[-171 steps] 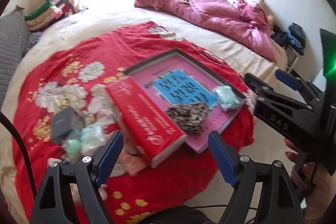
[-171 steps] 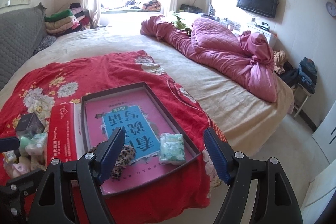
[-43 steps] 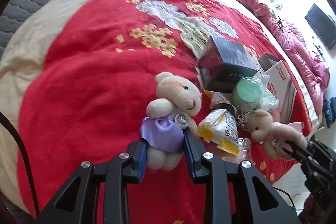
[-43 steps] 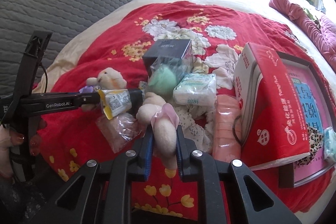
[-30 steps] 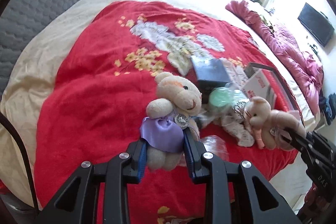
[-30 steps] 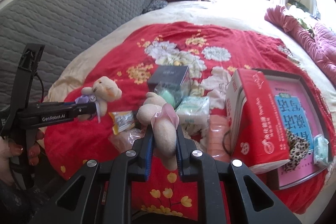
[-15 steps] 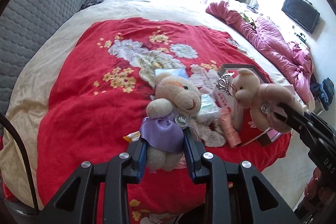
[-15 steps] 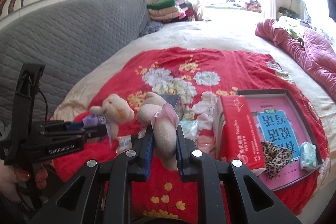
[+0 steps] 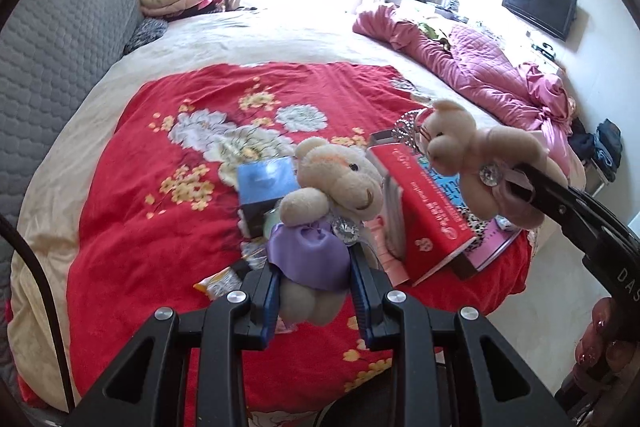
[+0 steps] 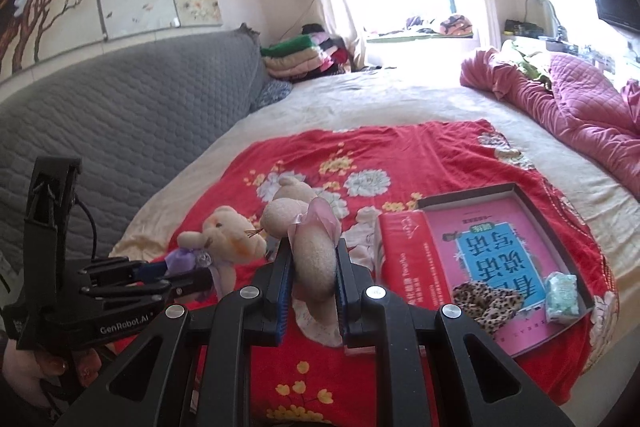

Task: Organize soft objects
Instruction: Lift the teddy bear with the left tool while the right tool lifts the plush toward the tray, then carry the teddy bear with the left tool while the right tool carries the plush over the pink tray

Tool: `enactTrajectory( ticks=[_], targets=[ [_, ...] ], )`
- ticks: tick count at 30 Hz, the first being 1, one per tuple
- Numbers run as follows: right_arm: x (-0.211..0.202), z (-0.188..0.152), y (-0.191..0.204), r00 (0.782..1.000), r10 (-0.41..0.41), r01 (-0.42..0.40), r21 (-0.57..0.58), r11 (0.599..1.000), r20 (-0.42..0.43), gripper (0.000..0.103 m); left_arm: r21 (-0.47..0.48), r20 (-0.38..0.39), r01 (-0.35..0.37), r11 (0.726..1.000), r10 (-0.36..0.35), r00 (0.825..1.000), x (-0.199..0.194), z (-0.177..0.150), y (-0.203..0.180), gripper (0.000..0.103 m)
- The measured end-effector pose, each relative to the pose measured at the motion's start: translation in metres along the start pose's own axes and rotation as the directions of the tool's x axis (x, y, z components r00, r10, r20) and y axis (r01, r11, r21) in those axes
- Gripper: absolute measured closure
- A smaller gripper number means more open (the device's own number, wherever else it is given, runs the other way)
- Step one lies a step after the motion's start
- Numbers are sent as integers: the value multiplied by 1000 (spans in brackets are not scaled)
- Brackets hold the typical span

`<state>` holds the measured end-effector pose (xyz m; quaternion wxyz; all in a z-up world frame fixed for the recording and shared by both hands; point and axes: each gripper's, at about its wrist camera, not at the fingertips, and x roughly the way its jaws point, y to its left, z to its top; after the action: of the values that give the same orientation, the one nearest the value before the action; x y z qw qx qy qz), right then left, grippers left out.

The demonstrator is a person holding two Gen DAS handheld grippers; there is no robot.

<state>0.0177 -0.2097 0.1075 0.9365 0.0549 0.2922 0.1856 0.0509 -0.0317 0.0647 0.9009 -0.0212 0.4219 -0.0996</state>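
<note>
My left gripper [image 9: 316,287] is shut on a cream teddy bear with a purple bow [image 9: 332,195] and holds it in the air above the red floral blanket [image 9: 140,219]; this bear also shows in the right wrist view [image 10: 224,239]. My right gripper [image 10: 312,283] is shut on a second cream teddy bear with a pink bow [image 10: 308,239], which also shows in the left wrist view [image 9: 472,155]. Both bears hang above the bed, side by side.
On the blanket lie a red box [image 10: 408,255], a dark tray [image 10: 532,207] with a pink book [image 10: 500,251], a leopard-print cloth [image 10: 488,303] and a pale green packet [image 10: 562,293], a blue-topped black box [image 9: 264,183] and a snack packet [image 9: 220,281]. A pink quilt [image 9: 480,79] lies beyond.
Both grippers have lifted their bears higher and away from the blanket. The views have tilted up, so more of the room shows.
</note>
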Motion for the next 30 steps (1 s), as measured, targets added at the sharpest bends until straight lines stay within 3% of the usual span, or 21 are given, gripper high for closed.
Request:
enactTrajectory(
  ticks=[15,30],
  targets=[
    [-38,9,-36,993,-88,84,52,995,84,84,97,22,57,994,-59,998,-1,21,-64,72],
    [-70,4,-104,958,-257,239,141,961,128,84,197,-13,129,972,-129,992,36,37,-133,72]
  ],
)
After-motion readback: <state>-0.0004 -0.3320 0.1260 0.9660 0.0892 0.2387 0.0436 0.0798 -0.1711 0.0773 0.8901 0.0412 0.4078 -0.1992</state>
